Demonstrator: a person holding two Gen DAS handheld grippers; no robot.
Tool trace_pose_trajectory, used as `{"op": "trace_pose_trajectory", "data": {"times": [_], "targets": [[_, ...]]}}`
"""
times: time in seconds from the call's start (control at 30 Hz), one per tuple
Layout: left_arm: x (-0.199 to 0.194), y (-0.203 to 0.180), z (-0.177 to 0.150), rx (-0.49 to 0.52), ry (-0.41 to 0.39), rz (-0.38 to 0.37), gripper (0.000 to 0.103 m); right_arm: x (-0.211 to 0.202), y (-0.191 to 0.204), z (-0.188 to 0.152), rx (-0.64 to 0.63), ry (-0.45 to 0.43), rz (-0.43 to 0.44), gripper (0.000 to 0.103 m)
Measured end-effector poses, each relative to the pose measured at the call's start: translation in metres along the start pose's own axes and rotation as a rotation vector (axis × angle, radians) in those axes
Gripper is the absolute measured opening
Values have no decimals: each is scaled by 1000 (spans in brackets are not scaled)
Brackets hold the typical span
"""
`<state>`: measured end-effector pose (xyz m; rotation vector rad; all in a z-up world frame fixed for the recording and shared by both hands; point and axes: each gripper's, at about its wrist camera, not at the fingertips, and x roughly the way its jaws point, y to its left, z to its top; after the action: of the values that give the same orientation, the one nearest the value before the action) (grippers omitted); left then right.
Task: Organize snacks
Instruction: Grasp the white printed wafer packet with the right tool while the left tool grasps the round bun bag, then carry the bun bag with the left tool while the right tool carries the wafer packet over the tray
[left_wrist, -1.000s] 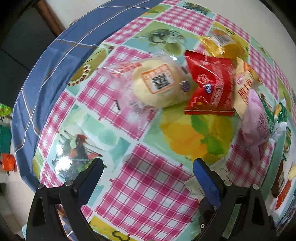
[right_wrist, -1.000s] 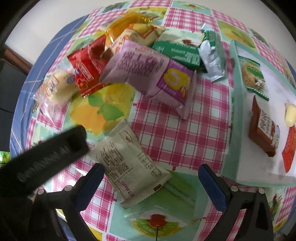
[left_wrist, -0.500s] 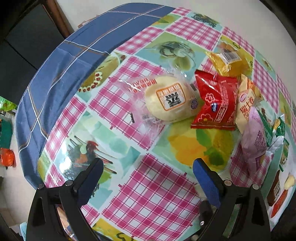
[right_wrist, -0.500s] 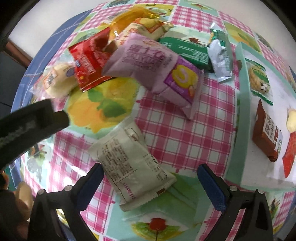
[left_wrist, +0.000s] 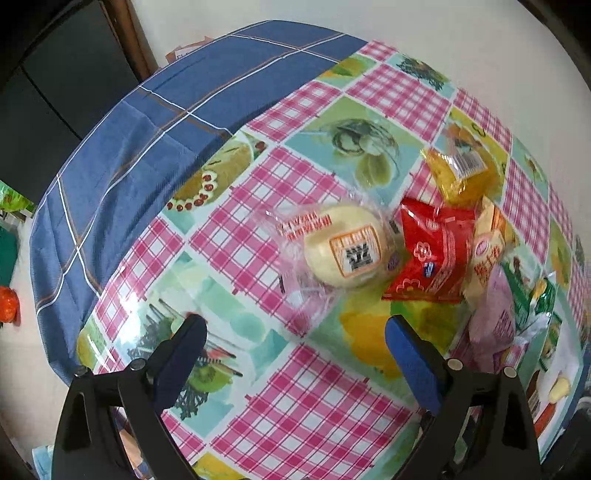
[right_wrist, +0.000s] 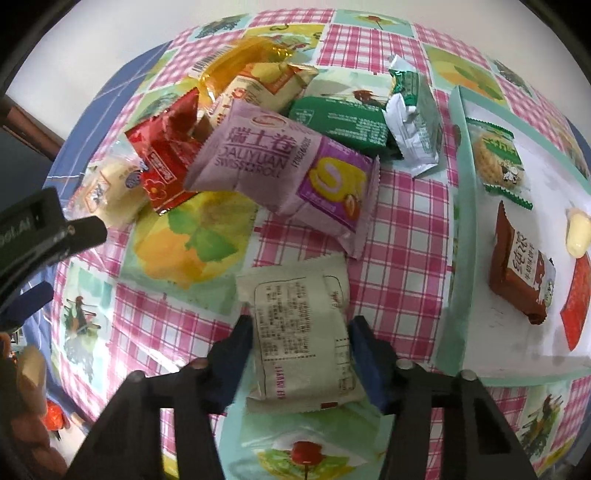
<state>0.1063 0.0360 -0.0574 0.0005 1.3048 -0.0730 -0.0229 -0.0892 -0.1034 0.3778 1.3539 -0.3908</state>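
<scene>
My right gripper (right_wrist: 301, 328) has closed on a beige snack packet (right_wrist: 301, 328), its printed back up, on the checkered tablecloth. Beyond it lies a pile: a purple Swiss roll packet (right_wrist: 284, 170), a red packet (right_wrist: 166, 158), green packets (right_wrist: 343, 125), a yellow packet (right_wrist: 236, 62) and a round bun in clear wrap (right_wrist: 114, 184). My left gripper (left_wrist: 293, 332) is open and empty, above the table, short of the bun (left_wrist: 345, 251) and the red packet (left_wrist: 434, 254).
A mint-rimmed white tray (right_wrist: 456, 221) at the right holds a green cookie packet (right_wrist: 496, 158), a brown packet (right_wrist: 521, 273), a yellow candy (right_wrist: 576, 232) and a red packet (right_wrist: 578, 302). The blue cloth edge (left_wrist: 122, 177) drops off at the left.
My right gripper moved onto the beige packet and closed its fingers on it. My left gripper drew back and up, staying open.
</scene>
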Motion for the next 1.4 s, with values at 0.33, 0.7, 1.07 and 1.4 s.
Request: {"op": "trace_pose_trajectory", "data": {"times": [0.33,0.7,1.07,1.4], "targets": [[4,-1,29,-31,-43,-27,97,-9,-13,28,10,-13,-1,55],[24,-15,40,-40,-64,-39,91,-8,-14,41,3,-15,-3,55],[42,-23,40,-48,-25,-71,71,-5,-5,43,0,-18,-12,55],[29,-27,41,-18,-12,-79,61,-8,-6,38,17,-11,6,54]]}}
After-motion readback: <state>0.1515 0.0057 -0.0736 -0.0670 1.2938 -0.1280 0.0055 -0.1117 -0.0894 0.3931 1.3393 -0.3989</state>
